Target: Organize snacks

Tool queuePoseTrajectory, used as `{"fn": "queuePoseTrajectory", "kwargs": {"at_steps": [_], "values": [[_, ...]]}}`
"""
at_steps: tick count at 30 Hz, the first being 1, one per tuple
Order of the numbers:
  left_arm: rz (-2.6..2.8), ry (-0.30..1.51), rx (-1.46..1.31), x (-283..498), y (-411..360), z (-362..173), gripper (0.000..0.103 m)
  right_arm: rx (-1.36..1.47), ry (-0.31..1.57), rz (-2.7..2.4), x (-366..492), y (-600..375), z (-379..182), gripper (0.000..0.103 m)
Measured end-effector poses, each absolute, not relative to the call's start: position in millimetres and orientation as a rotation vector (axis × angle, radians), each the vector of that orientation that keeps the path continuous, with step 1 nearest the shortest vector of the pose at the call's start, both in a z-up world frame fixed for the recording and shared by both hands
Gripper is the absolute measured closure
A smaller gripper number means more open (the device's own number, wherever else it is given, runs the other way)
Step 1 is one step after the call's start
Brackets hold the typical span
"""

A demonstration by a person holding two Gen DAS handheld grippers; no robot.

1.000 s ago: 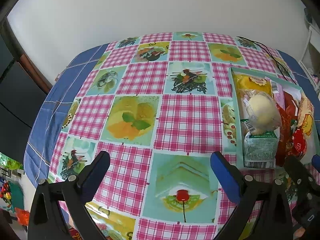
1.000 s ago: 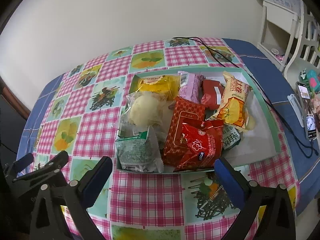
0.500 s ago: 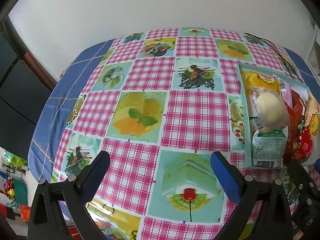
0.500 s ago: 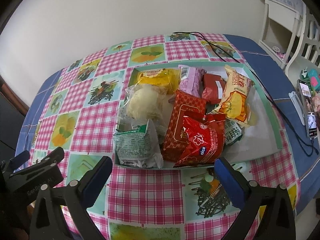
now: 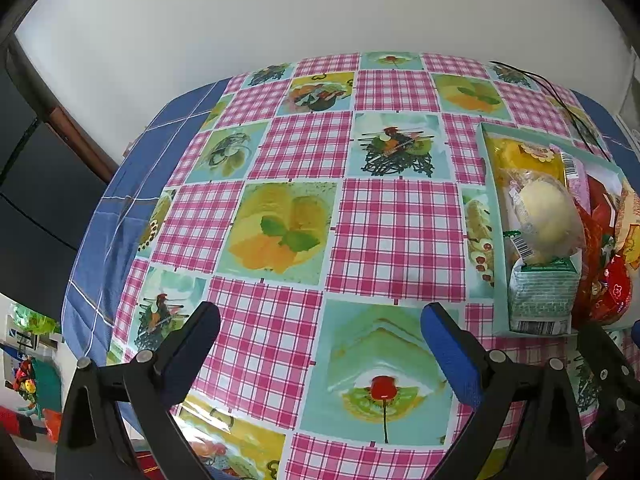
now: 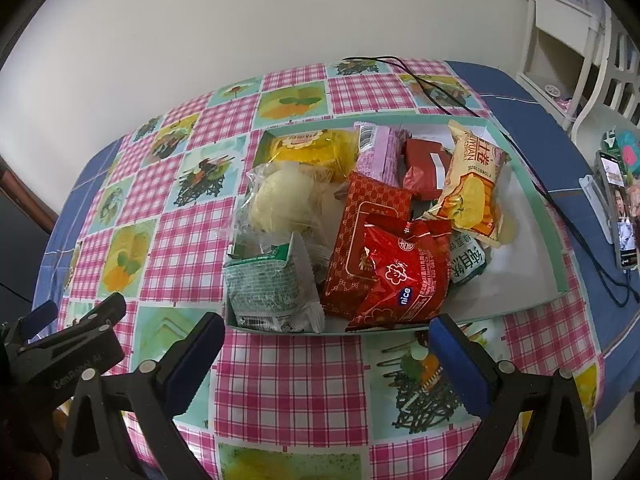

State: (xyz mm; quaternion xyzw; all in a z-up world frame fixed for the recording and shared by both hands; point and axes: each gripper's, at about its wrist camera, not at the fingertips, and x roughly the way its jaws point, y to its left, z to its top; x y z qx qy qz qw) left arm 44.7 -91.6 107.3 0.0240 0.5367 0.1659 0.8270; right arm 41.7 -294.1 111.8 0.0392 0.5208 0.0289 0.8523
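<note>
1. The tabletop [image 5: 396, 236] is wearing a glossy cloth of pink gingham squares and fruit-and-dessert pictures, with a blue cloth [image 5: 120, 200] showing past its edges, all set against a plain white wall [image 5: 320, 12].

2. The left claw [image 5: 320, 340] is hovering over a bare stretch of that cloth, its blue-padded fingers spread wide and gripping nothing.

3. The right claw [image 6: 326, 350] is hanging just short of the tray's near edge, equally wide open and empty; the left claw's black body is peeking in at the lower left of its view.

4. The snacks are sitting heaped in a shallow mint-green tray [image 6: 536, 196] on the right part of the tabletop, crowding its left half while the white floor of its right half is showing bare.

5. In that pile: a green packet [image 6: 268, 292] is leaning at the near left corner, a pale round bun in clear wrap [image 6: 280, 200] is lying behind it, a yellow packet [image 6: 312, 148] is at the far left, a red "nice" bag [image 6: 400, 276] is resting on a patterned red pouch [image 6: 360, 232], and an orange-yellow bag [image 6: 472, 188] is tilting toward the far right.

6. A black cable [image 6: 440, 96] is trailing across the far tabletop past the tray.

7. To the right, a phone [image 6: 618, 208] is lying on the blue cloth, and white furniture [image 6: 568, 40] is standing beyond.
</note>
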Motion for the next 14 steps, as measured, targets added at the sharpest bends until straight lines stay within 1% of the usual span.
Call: {"fn": "queuePoseTrajectory", "kwargs": {"at_steps": [8,14], "values": [[0.344,1.152,0.046,44.8,-91.3,105.4,0.003,0.082,1.099,0.06,41.6,-293.5,111.3,0.0],[0.329,1.118,0.006,42.2,-90.1,112.1,0.003,0.082,1.099,0.061,41.7,-294.0,110.8,0.0]]}}
